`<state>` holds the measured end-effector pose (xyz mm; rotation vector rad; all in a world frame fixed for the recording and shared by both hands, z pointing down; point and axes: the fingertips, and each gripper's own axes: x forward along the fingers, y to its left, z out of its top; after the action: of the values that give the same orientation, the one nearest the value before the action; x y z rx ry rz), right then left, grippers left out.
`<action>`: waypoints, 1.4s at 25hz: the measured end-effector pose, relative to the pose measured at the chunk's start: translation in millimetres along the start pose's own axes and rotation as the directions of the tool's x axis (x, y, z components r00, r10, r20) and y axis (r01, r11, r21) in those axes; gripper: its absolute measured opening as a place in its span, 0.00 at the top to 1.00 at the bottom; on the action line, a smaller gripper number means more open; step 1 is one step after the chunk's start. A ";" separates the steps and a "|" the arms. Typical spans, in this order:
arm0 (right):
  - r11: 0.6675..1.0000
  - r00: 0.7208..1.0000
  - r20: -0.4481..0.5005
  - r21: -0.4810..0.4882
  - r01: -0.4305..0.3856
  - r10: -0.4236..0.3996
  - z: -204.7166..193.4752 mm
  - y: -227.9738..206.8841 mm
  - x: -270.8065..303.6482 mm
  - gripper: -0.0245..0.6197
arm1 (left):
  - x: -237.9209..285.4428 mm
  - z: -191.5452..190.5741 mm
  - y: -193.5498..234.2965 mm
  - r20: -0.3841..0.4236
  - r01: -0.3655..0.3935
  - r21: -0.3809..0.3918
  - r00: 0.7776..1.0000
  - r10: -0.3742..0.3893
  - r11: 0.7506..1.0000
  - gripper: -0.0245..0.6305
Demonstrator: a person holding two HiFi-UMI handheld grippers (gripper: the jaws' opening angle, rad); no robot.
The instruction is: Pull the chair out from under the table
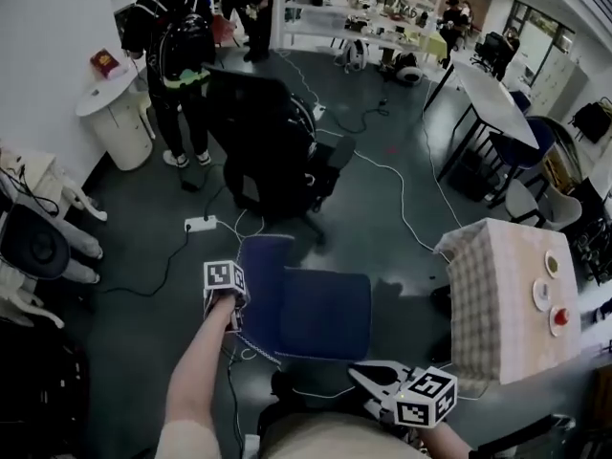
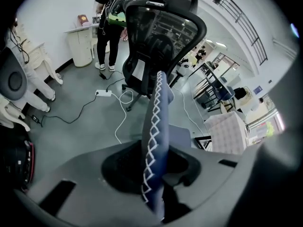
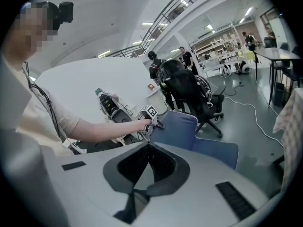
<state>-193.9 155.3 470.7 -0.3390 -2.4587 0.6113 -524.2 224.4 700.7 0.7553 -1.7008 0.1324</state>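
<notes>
The blue chair (image 1: 325,314) stands on the grey floor, left of the table (image 1: 516,295) with a checked cloth, and a gap of floor lies between them. My left gripper (image 1: 234,321) is shut on the left edge of the chair's backrest. In the left gripper view the backrest's edge (image 2: 158,122), with its white zigzag stitching, runs up between the jaws of the left gripper (image 2: 154,174). My right gripper (image 1: 365,376) hovers near my body, below the seat's front corner. Its tips meet with nothing between them in the right gripper view (image 3: 149,145), which faces the chair (image 3: 203,138).
A black office chair (image 1: 273,142) stands just beyond the blue one. White cables and a power strip (image 1: 201,224) lie on the floor. People with backpacks (image 1: 182,36) stand by a round white stand (image 1: 115,103). Small plates (image 1: 542,295) sit on the table.
</notes>
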 end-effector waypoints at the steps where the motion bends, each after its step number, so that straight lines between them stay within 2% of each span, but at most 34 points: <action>1: 1.000 1.000 -0.004 0.005 0.000 0.000 2.2 1.4 3.5 0.95 | -0.2 1.9 3.3 0.000 0.002 0.000 1.000 -0.002 1.000 0.81; 9: 1.000 1.000 -0.023 0.018 -0.005 0.006 -0.2 17.3 13.3 0.95 | -6.6 -1.1 22.0 0.006 0.006 0.024 1.000 -0.006 1.000 0.81; 13: 0.998 0.999 -0.035 0.043 -0.038 0.040 10.5 36.4 25.4 0.95 | -26.6 -3.0 40.6 0.009 0.013 -0.001 1.000 -0.013 1.000 0.81; 19: 0.997 1.000 -0.014 0.081 -0.005 0.007 17.9 50.2 38.0 0.95 | -26.7 -0.9 51.9 -0.019 0.037 0.002 0.999 -0.037 0.999 0.81; 30: 0.993 1.000 0.010 0.117 0.010 -0.012 16.4 40.2 35.5 0.95 | -29.0 -11.1 51.2 -0.017 0.046 -0.001 0.999 -0.046 0.999 0.81; 35: 0.988 1.000 0.010 0.152 -0.008 0.006 15.7 30.9 40.5 0.95 | -26.1 2.9 50.1 -0.010 0.030 0.004 0.999 -0.030 1.000 0.81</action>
<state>-232.4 191.3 463.1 -0.2845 -2.4026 0.7997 -551.9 272.9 691.4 0.7816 -1.6797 0.1184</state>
